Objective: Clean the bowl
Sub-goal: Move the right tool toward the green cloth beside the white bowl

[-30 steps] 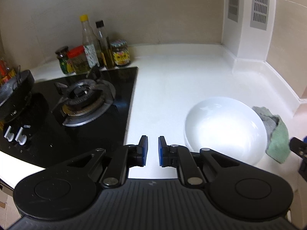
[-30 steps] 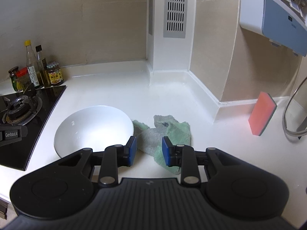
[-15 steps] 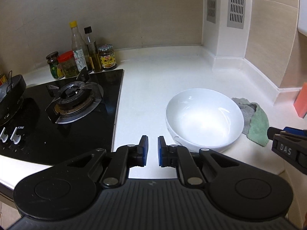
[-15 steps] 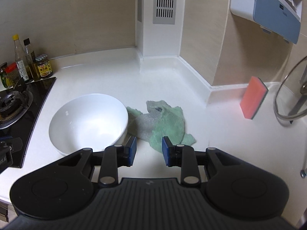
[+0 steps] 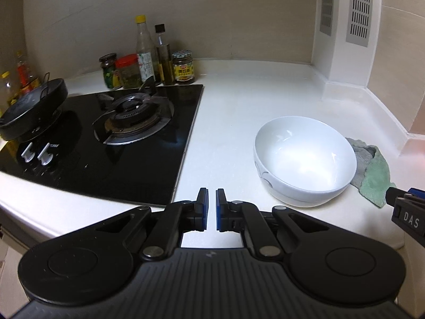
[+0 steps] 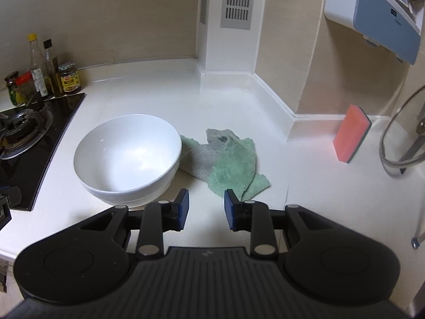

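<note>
A white bowl (image 5: pixel 305 159) (image 6: pixel 127 156) sits empty on the white counter. A green and grey cloth (image 6: pixel 225 162) (image 5: pixel 372 170) lies crumpled against its right side. My left gripper (image 5: pixel 209 208) is nearly shut and empty, above the counter's front edge, left of the bowl. My right gripper (image 6: pixel 204 210) is open and empty, above the counter just in front of the cloth's near edge. Its tip shows at the right edge of the left wrist view (image 5: pixel 406 207).
A black gas hob (image 5: pixel 106 138) with a burner and a black pan (image 5: pixel 29 106) lies left of the bowl. Bottles and jars (image 5: pixel 148 63) stand behind it. A pink sponge (image 6: pixel 350 133) leans on the right wall by a glass lid (image 6: pixel 398 138).
Both grippers have pulled back and up from the counter, so bowl and cloth look farther away. The right jaws have opened a little wider. Bowl and cloth have not moved.
</note>
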Demonstrator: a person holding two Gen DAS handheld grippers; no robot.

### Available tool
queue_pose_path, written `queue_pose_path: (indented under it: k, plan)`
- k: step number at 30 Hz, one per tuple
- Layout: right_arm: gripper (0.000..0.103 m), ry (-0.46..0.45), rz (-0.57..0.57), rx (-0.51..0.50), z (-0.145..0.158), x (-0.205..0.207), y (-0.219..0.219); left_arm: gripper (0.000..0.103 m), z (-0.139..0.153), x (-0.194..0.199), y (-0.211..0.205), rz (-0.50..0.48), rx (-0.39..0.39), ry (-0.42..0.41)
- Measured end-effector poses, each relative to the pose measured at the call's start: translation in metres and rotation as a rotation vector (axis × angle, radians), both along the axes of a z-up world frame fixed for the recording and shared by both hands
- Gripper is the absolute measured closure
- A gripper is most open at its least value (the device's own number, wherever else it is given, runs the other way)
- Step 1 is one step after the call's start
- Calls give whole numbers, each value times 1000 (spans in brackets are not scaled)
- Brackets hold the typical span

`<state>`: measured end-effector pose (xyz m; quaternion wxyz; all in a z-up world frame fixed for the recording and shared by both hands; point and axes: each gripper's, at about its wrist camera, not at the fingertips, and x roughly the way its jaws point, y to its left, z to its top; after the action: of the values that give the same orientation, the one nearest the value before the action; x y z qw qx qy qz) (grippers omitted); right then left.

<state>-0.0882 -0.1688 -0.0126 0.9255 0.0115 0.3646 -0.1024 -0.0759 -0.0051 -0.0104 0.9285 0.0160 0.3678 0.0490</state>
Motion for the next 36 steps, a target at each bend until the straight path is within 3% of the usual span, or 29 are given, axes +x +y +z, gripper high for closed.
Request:
queue_pose_path:
  k: [17, 27, 36]
  plan:
    - [78, -47, 49, 39, 12, -29, -40, 98, 16, -31, -40, 30, 20, 22]
    - [78, -62, 61, 41, 17, -52, -57, 98, 20, -44, -49, 63, 9, 5]
    - [78, -92, 72, 64, 16, -57, -64, 98, 28, -38, -55, 48, 53, -37]
